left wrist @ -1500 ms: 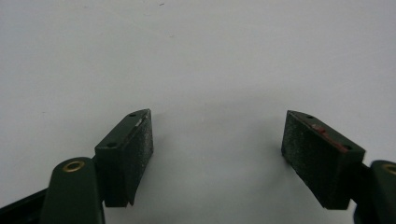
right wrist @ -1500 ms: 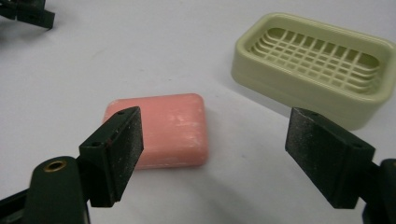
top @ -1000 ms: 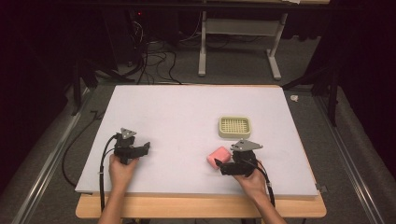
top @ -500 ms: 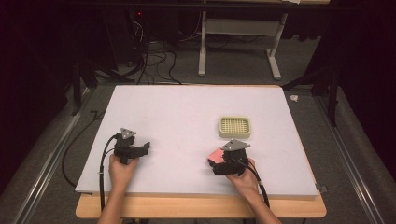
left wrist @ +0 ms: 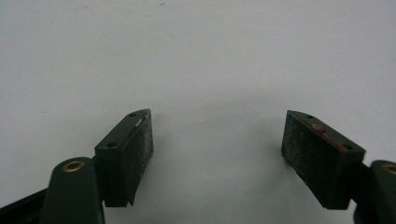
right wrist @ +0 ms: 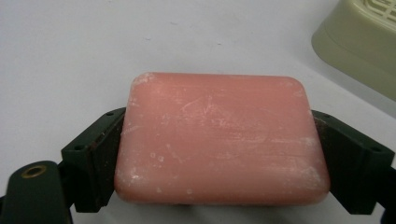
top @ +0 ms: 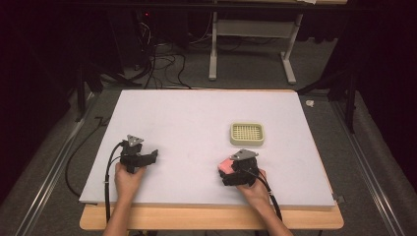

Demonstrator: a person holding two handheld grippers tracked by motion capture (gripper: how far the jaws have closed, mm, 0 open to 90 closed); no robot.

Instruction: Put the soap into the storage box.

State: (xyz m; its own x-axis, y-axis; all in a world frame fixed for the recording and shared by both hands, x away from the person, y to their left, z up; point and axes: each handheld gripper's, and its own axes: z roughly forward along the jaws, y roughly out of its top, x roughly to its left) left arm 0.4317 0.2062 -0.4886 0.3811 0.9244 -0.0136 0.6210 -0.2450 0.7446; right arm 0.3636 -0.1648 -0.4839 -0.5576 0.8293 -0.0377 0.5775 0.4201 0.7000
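The right gripper [right wrist: 219, 154] has slid to the left and now has its jaws pressed on both ends of the pink soap [right wrist: 219, 140], which sits near the front of the white table [top: 187, 123], a little way from the green dish [top: 247, 134]. The left gripper [left wrist: 217, 154] has stayed put with its jaws wide apart and nothing between them. I think the soap is now ready to be lifted, maybe into the dish.
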